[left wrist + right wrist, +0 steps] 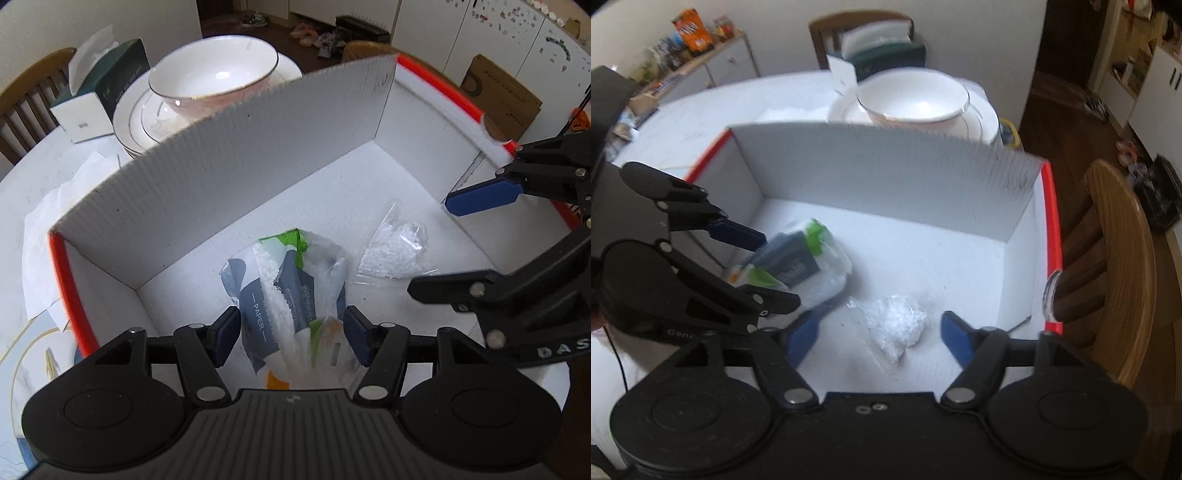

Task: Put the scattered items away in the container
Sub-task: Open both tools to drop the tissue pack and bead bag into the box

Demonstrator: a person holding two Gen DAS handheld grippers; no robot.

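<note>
On your white table [48, 177] beside two wooden chairs, one box [258, 166] holds one granule bag [393, 247]. Your left gripper [290, 338] pinches one tissue packet [280, 295] inside it; your right gripper [879, 338] is spread.

The word "PAPER", set between two short dashes, reads clearly on the grey panel of the plastic-wrapped tissue pack [284, 306] that lies in the white box [229, 177]; other print on the pack is too crumpled to read. On the black body of the right tongs [476, 243] the white letters "DAS" show at the picture's edge. The print on the green tissue box [118, 74] and on the brown carton [506, 96] is too blurred to read.
</note>
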